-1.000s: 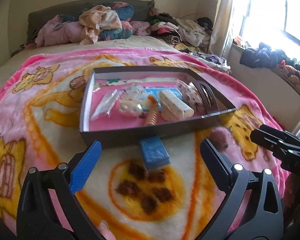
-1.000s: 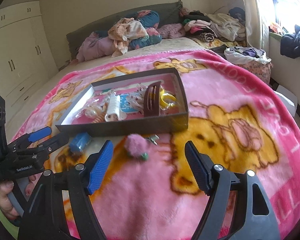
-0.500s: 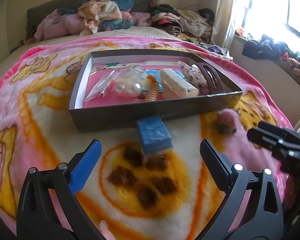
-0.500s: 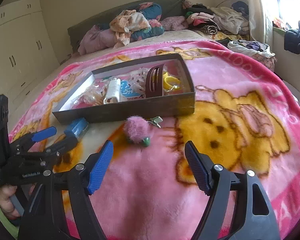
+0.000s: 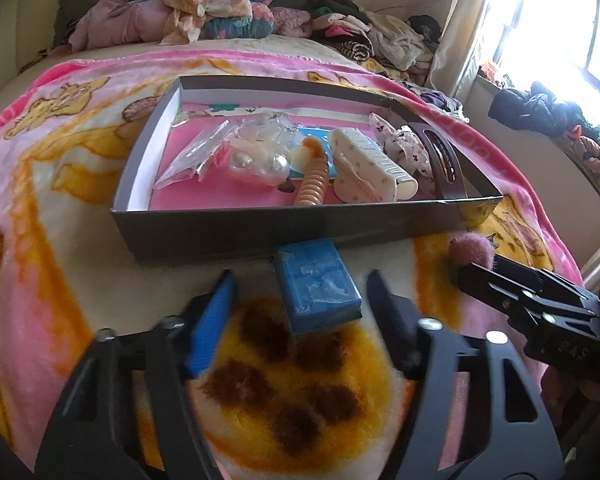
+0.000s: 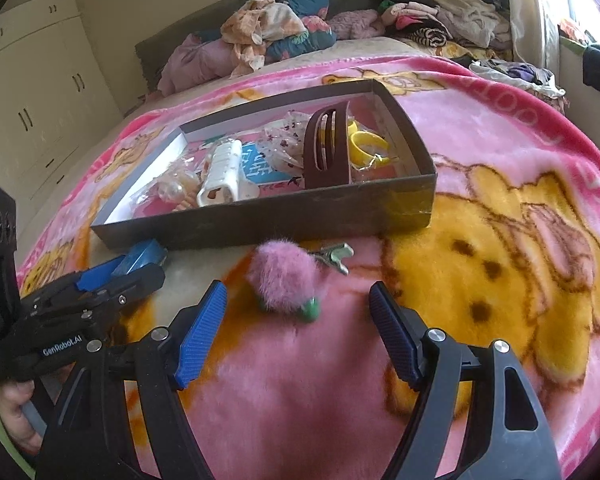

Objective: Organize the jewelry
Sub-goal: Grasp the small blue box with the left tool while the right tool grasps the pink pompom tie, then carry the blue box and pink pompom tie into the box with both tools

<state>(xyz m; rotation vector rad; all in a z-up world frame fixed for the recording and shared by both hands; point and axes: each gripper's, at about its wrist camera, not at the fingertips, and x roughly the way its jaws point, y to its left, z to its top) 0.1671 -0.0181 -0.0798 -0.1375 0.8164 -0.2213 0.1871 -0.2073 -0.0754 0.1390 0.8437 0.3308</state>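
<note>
Left wrist view: left gripper (image 5: 300,300) is closing its jaws around the small blue box (image 5: 317,284), which is lying on the blanket (image 5: 40,240) just against the near wall of the dark tray (image 5: 300,226); pads aren't pressing on it yet. Right gripper (image 6: 298,308) is sitting released, jaws wide, with the pink fuzzy hair clip (image 6: 286,280) just ahead of the fingertips, near the tray's front wall. White claw clip (image 5: 370,166) and brown hair clip (image 6: 327,146) are lying inside the tray.
</note>
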